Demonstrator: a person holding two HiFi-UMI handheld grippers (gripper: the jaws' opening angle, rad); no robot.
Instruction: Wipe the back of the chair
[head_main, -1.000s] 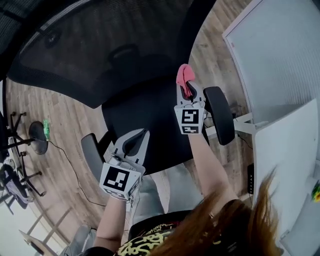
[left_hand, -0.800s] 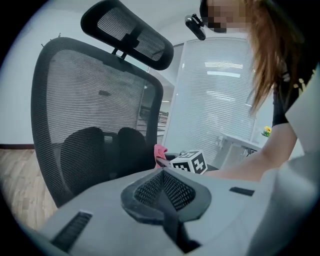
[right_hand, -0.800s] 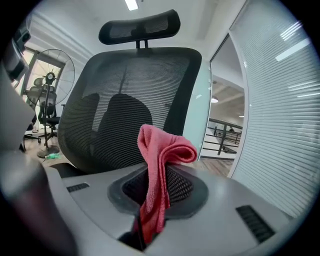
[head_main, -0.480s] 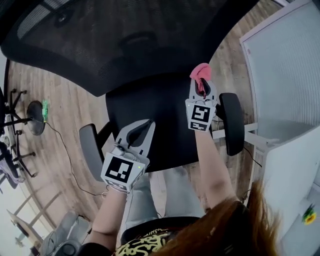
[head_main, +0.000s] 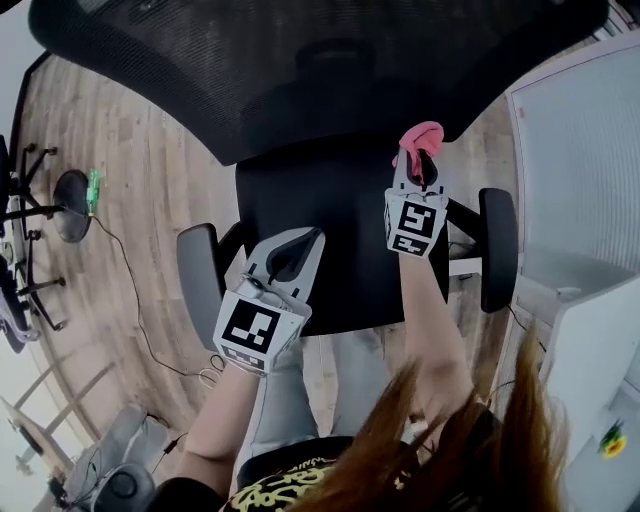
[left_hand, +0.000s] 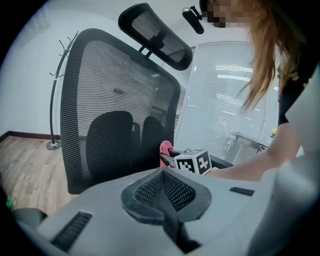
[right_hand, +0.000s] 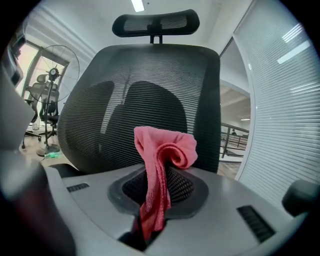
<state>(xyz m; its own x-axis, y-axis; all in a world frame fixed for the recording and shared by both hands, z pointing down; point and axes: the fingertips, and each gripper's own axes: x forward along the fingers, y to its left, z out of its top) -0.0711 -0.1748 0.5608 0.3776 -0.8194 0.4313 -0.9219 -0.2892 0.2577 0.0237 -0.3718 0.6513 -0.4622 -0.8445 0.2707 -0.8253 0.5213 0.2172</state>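
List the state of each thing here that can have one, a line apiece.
right gripper, shut on the pink cloth.
left gripper, shut, nothing in it.
pink cloth, bunched up, its top end curling free above the grip.
chair back, upright; whether the cloth touches it cannot be told.
headrest, mounted on top of the chair back.

Left gripper (head_main: 300, 242), right gripper (head_main: 420, 165): light grey shells, black mesh-textured pads (left_hand: 172, 187), marker cube (head_main: 255, 330) on each, black-white squares. Person: black top (head_main: 285, 492) with yellow print, light grey trousers (head_main: 280, 410), long hair (head_main: 470, 440).
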